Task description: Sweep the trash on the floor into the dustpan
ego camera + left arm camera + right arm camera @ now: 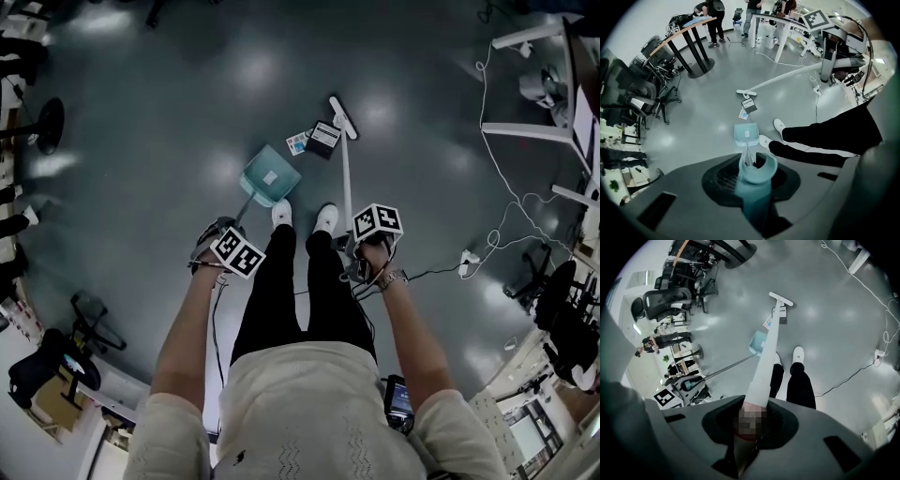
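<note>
A teal dustpan (pixel 270 175) rests on the grey floor just ahead of the person's white shoes, its long handle running back into my left gripper (pixel 221 246), which is shut on it. In the left gripper view the dustpan's handle (pixel 749 154) rises out of the jaws toward the pan (pixel 746 134). My right gripper (pixel 366 246) is shut on a white broom's pole (pixel 345 173); the broom head (pixel 342 117) lies beside the trash, a dark packet (pixel 323 139) and a small printed card (pixel 298 143). The same broom head (pixel 780 298) and trash (pixel 780 315) show in the right gripper view.
A white cable (pixel 506 178) trails across the floor at right to a plug (pixel 466 258). White desk legs (pixel 534 131) stand far right. Office chairs (pixel 56 370) and a round stand base (pixel 47 122) sit at left. People stand by far desks (pixel 712 18).
</note>
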### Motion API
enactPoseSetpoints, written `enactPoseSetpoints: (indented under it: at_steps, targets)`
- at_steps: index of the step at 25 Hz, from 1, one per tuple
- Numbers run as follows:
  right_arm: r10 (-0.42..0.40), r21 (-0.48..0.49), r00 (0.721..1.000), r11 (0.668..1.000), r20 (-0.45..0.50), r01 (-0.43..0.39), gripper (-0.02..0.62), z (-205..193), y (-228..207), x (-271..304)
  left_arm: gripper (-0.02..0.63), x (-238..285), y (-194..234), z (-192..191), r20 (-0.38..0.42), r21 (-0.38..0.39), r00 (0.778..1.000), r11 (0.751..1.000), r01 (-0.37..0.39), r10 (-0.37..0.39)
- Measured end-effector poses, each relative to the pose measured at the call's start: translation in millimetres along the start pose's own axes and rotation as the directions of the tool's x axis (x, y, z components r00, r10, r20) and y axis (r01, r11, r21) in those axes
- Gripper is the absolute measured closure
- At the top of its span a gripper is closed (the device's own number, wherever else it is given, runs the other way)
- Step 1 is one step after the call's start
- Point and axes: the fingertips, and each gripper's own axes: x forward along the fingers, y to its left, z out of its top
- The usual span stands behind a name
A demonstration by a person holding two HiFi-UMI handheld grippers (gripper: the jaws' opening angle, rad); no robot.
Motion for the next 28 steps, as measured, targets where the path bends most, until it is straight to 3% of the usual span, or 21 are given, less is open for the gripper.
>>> enactPoseSetpoints:
  at_steps: [6, 16, 22, 28]
  targets:
    - [0.034, -0.029, 0.994, 0.999, -0.106, -0.037, 0.503, -65.3, 26.9, 34.4, 0.514, 4.6, -6.6, -11.0, -0.011, 0.002, 1.000, 1.000, -0.006, 0.006]
    - [0.059, -0.101, 0.961, 0.991, -0.271, -0.090, 0.503, -156.1, 56.9, 65.5, 0.512, 4.9, -19.9, -20.1, 0.000, 0.025, 1.000, 0.999, -0.031, 0.031]
    - [0.010, -0.161, 0.952, 0.985, -0.307, -0.062, 0.503, -174.3, 60.2, 66.8, 0.512, 5.6, -20.2, -25.8, 0.010, 0.022, 0.999, 0.999, -0.036, 0.035]
    - [0.108, -0.083, 0.970, 0.988, -0.218, -0.129, 0.503, -149.6, 71.2, 38.9, 0.514, 6.2, -17.3, -39.2, 0.022, 0.031, 0.999, 0.999, -0.034, 0.033]
